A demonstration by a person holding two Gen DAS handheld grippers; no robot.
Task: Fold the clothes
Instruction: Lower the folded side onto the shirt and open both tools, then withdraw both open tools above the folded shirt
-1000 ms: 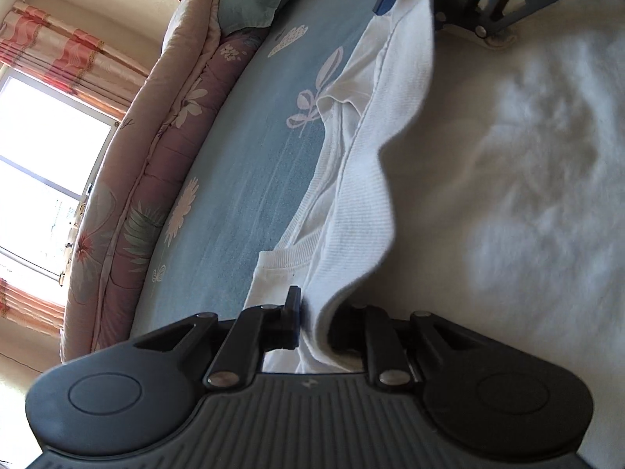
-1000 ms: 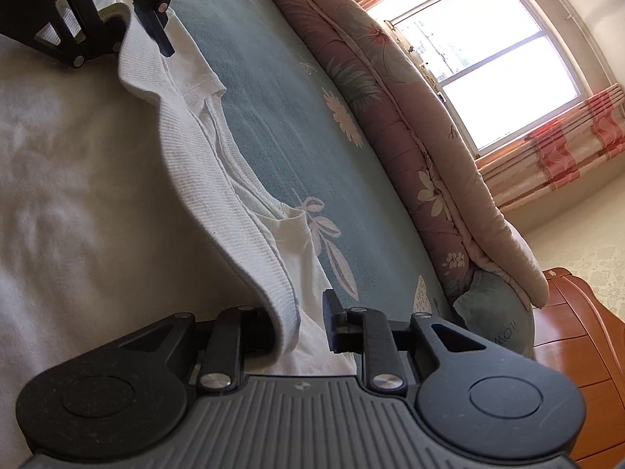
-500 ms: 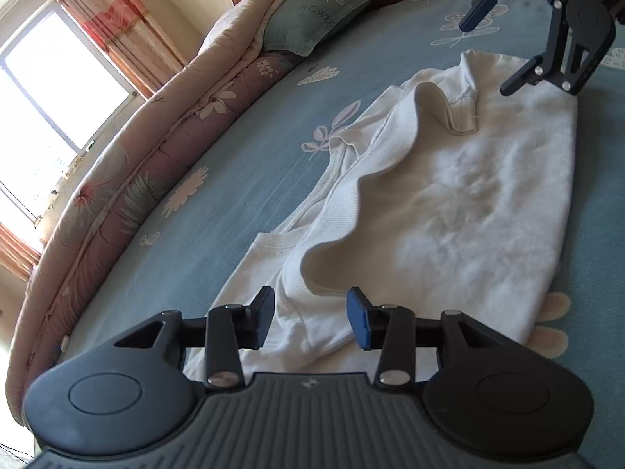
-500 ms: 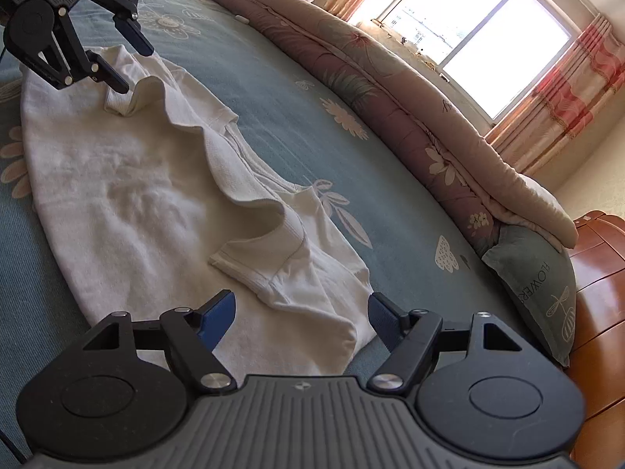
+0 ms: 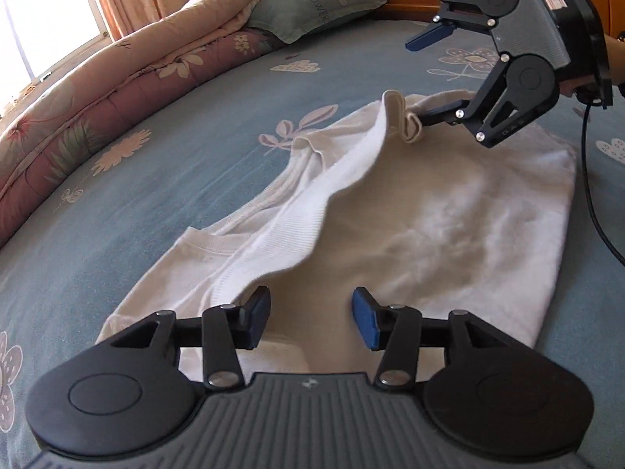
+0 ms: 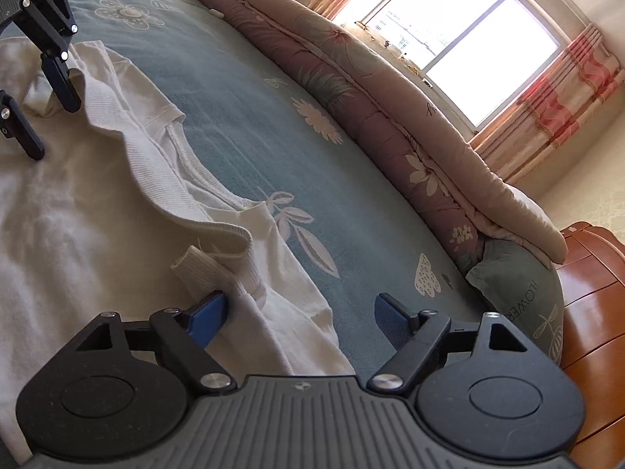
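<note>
In the left wrist view, the left hand-held gripper (image 5: 310,318) hovers with jaws opening and nothing pinched, the white ribbed-hem cotton shirt (image 5: 429,219) spread just ahead on the blue flower-printed bed sheet (image 5: 187,148); the right hand-held gripper (image 5: 424,78) stands beyond its far end. In the right wrist view, the right hand-held gripper (image 6: 300,322) also opens, empty, its left pad touching the shirt's (image 6: 78,211) hem below.
</note>
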